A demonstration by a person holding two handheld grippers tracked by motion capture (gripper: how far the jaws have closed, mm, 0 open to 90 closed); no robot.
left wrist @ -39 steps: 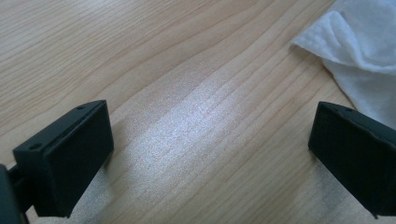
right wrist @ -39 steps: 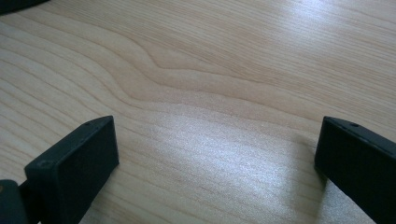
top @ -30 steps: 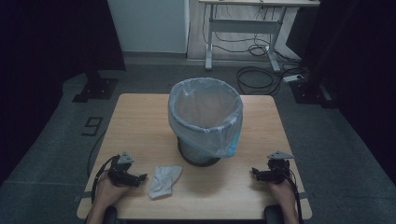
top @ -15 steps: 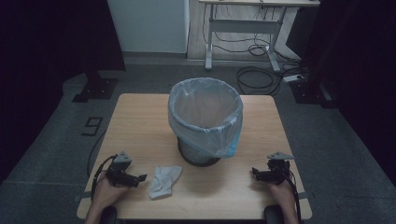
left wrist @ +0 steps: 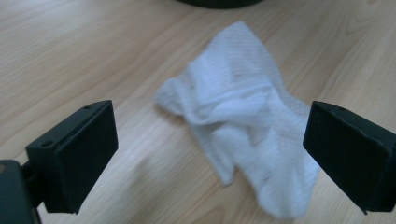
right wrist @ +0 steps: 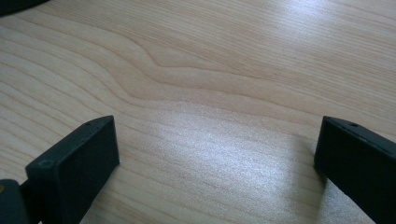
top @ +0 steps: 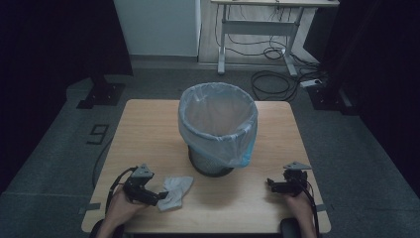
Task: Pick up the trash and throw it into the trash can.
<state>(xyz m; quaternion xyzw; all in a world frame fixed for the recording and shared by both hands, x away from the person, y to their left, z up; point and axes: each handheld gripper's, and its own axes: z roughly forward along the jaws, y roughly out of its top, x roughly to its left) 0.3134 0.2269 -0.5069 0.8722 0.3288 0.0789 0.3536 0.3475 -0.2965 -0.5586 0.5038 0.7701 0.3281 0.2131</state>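
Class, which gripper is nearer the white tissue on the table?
Left. The left gripper is right at the tissue, open around its edge; the right gripper sits far across the table, past the bin.

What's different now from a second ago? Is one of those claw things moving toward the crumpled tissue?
Yes. The left gripper has slid toward the white tissue, and its open jaws now stand on either side of the tissue without closing on it. Nothing has been taken hold of or let go. The right gripper, the tissue and the lined bin stayed where they were.
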